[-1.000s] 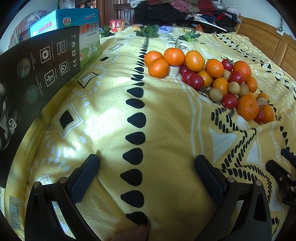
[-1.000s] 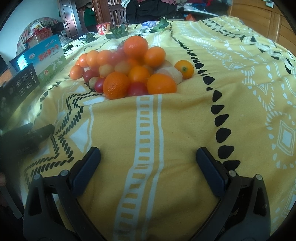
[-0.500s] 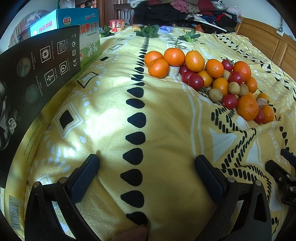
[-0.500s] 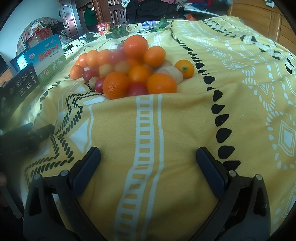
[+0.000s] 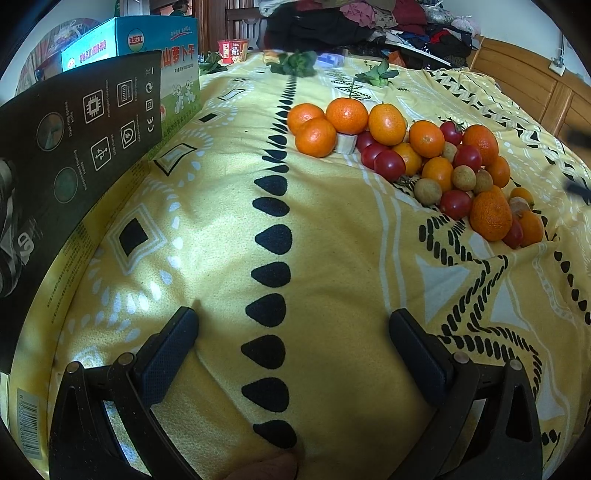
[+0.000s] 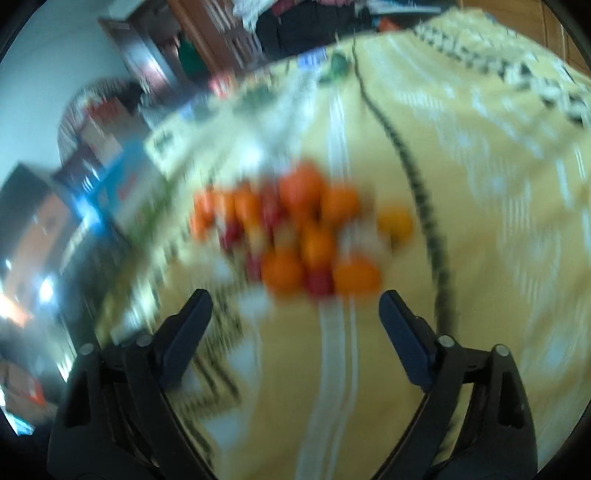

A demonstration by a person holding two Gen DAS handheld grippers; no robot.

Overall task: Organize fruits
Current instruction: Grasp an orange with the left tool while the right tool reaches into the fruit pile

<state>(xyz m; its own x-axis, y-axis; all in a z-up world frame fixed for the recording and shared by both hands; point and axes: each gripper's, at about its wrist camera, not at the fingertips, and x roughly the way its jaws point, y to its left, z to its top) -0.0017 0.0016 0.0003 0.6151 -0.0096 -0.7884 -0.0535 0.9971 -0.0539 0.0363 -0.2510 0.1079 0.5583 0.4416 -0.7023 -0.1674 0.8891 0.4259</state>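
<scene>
A heap of mixed fruit [image 5: 417, 155] lies on the yellow patterned cloth [image 5: 221, 229]: oranges [image 5: 347, 115], red cherry tomatoes [image 5: 389, 165] and small brown longans [image 5: 427, 191]. My left gripper [image 5: 293, 325] rests low on the cloth, open and empty, well short of the heap. The right wrist view is motion-blurred. There the heap [image 6: 295, 232] sits ahead of my right gripper [image 6: 293, 306], lifted above the cloth. Its jaws are closing, still apart, with nothing between them. One small orange [image 6: 395, 221] lies apart at the heap's right.
A black printed box [image 5: 74, 147] and a blue-green carton [image 5: 162, 66] stand along the left edge. Green leaves [image 5: 295, 64] and piled clothes [image 5: 351, 22] lie at the far end. A wooden headboard [image 5: 524, 85] is at the right.
My right gripper has risen and swung toward the fruit, rolling, and its jaws have narrowed; its view is now blurred. It has left the left wrist view's right edge. The left gripper has not moved.
</scene>
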